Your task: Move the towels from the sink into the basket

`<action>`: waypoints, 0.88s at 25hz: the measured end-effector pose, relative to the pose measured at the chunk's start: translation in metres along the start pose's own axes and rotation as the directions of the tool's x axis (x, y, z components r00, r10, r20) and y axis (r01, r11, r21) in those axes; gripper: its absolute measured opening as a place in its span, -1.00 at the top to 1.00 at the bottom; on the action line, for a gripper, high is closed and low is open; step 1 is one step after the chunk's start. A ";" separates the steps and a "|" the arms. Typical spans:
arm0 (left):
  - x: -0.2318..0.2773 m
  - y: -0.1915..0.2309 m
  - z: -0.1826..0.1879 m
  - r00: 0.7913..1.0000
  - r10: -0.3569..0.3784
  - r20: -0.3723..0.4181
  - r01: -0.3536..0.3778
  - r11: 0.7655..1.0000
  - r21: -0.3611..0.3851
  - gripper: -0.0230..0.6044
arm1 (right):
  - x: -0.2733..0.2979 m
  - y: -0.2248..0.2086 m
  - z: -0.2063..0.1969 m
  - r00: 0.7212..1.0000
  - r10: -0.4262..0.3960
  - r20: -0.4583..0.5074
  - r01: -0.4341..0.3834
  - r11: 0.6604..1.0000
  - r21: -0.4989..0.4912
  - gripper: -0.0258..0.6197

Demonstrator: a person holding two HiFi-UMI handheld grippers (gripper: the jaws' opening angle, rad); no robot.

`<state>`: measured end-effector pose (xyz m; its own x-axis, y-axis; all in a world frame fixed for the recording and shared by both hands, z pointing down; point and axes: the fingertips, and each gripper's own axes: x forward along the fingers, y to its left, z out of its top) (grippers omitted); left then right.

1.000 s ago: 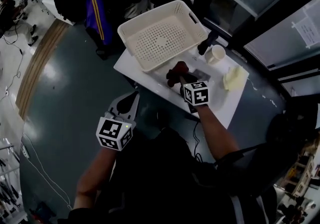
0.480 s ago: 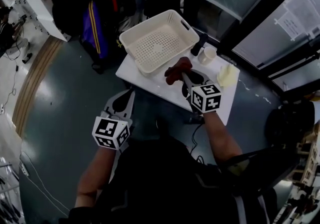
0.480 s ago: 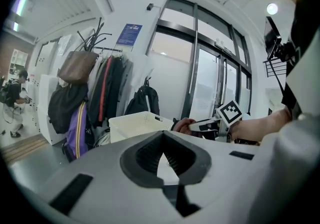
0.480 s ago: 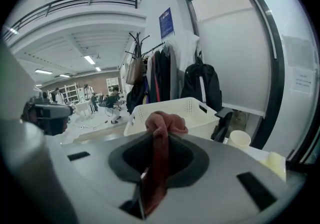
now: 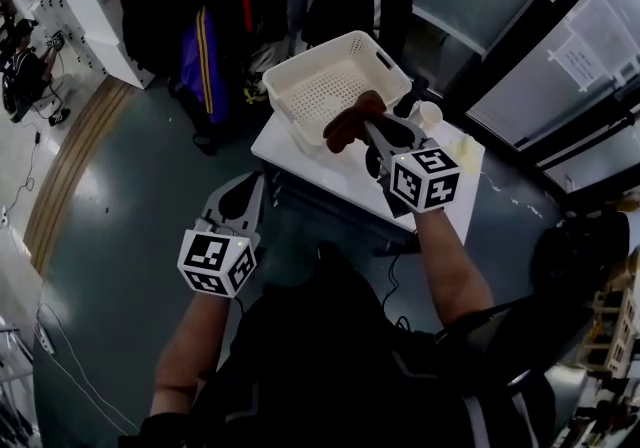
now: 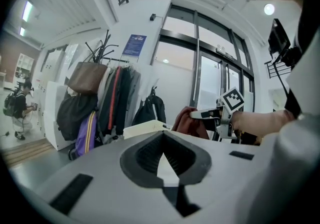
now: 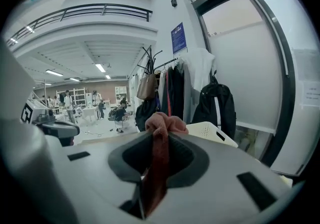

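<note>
Right gripper [image 5: 372,128] clenched on a reddish-brown towel [image 5: 346,129], at the near rim of the white basket [image 5: 284,96].
The towel bunches past its fingertips, forearm outstretched over the table [image 5: 300,158]; left gripper [image 5: 243,198], apparently closed and empty, hovers off the table's edge.

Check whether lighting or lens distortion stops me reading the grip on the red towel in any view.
Head view: dim and bowed at the edges, the red towel dark but clear at the right gripper. Left gripper view: fisheye with black corners, towel small and distant. Right gripper view: same fisheye, but the towel shows clearly, pinched between the jaws.
</note>
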<state>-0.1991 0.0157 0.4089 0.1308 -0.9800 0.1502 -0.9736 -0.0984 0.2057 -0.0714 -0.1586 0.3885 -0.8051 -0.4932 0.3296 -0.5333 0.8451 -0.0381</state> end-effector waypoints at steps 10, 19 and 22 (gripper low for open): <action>0.003 0.047 0.020 0.991 0.130 0.038 -0.130 0.991 -0.015 0.92 | 0.078 0.000 0.025 0.996 0.083 -0.019 -0.084 0.995 -0.048 0.70; 0.031 0.080 0.038 0.975 0.218 0.045 -0.218 0.976 -0.015 0.92 | 0.163 -0.012 -0.002 0.975 0.166 -0.145 -0.176 0.982 -0.064 0.70; 0.044 0.088 0.038 0.971 0.238 0.029 -0.238 0.971 -0.013 0.92 | 0.189 -0.016 -0.019 0.958 0.198 -0.207 -0.214 0.975 -0.054 0.70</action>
<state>-0.2857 -0.0427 0.3972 -0.1107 -0.9798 0.1665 -0.9743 0.1401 0.1765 -0.2103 -0.2620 0.4694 -0.8235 -0.2621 0.5031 -0.3341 0.9408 -0.0567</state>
